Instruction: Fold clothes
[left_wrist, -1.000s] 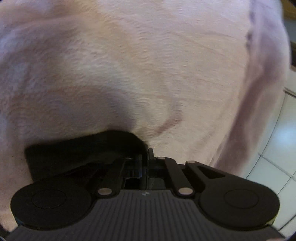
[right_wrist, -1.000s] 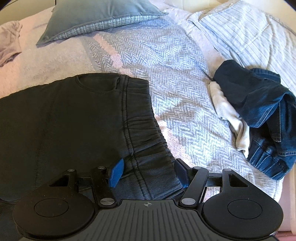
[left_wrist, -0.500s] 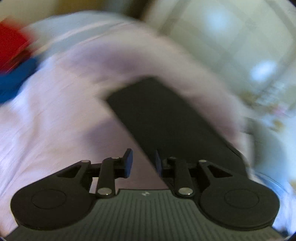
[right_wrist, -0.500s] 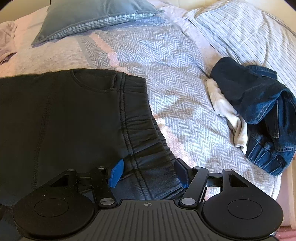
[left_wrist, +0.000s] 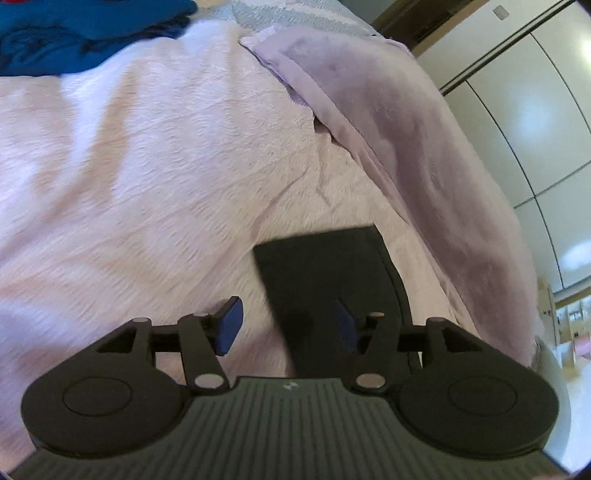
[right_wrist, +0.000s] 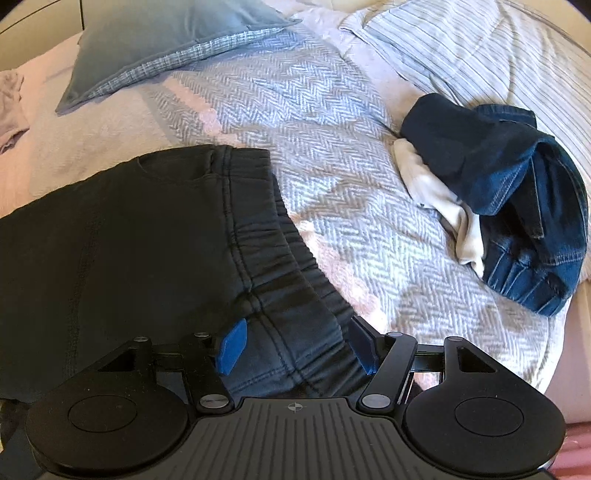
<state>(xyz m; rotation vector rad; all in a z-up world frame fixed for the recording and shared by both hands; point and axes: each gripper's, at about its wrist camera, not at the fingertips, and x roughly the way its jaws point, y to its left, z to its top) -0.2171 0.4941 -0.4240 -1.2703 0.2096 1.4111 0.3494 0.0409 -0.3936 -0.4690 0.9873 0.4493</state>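
Observation:
Black trousers (right_wrist: 147, 236) lie flat on the bed, their elastic waistband (right_wrist: 280, 266) running toward my right gripper (right_wrist: 295, 343). That gripper is open, its blue pads on either side of the waistband's near end without pinching it. In the left wrist view a black trouser leg end (left_wrist: 325, 273) lies on the pink fleece blanket (left_wrist: 147, 166). My left gripper (left_wrist: 288, 325) is open just above that leg, the left pad over the blanket and the right pad over the black cloth.
A heap of blue jeans (right_wrist: 517, 206) with a white garment (right_wrist: 439, 195) lies at the right on the herringbone bedspread (right_wrist: 314, 129). A grey pillow (right_wrist: 166, 40) and a striped pillow (right_wrist: 461, 44) sit at the back. Blue clothing (left_wrist: 74, 33) lies far left; the lilac blanket edge (left_wrist: 406, 147) drops to the floor.
My left gripper has opened and let go of the black trouser leg, then drawn back so the leg end lies flat on the pink blanket. The right gripper has stayed open over the waistband.

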